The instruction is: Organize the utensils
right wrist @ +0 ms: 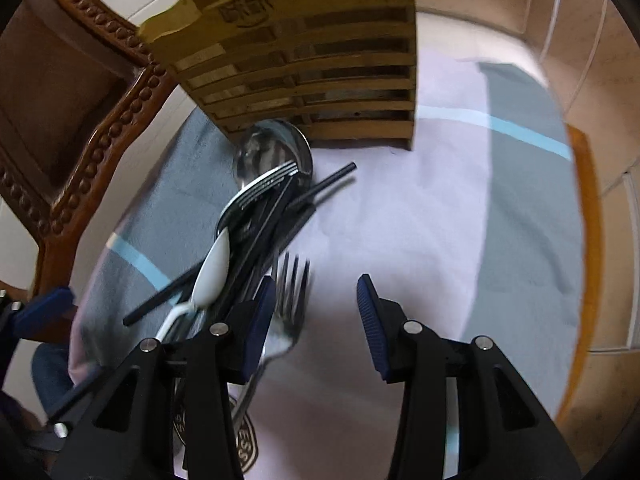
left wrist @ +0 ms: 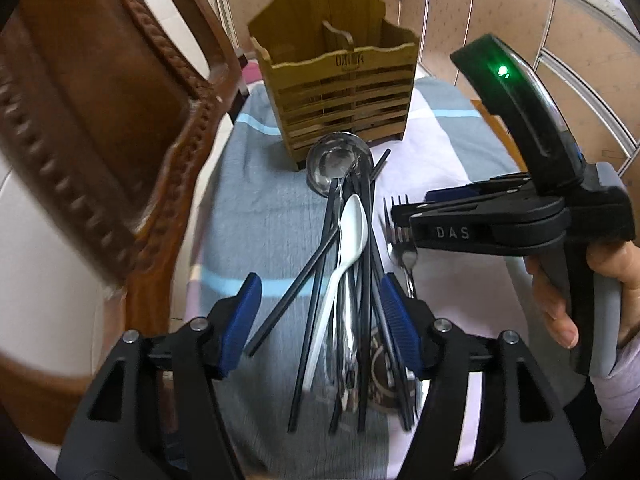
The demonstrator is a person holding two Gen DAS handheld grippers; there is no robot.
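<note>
"DAS" in raised letters on right gripper (left wrist: 400, 216) side, 3 o'clock in left view. Wooden caddy (left wrist: 336, 92) front stamp and cloth (right wrist: 400, 240) emblem unreadable.

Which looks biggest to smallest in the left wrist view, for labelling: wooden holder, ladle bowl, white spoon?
1. wooden holder
2. white spoon, long but thin
3. ladle bowl
Spoon lies nearer the camera, so ranks 2 and 3 are unsure.

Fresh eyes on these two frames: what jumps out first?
The tangled pile of black chopsticks with a white plastic spoon on top and a steel ladle at its far end, in the middle of the cloth-covered table. Behind it stands the empty slatted wooden utensil holder. The right tool hangs open by a metal fork at the pile's right edge, and the left tool is open over the handles.
</note>
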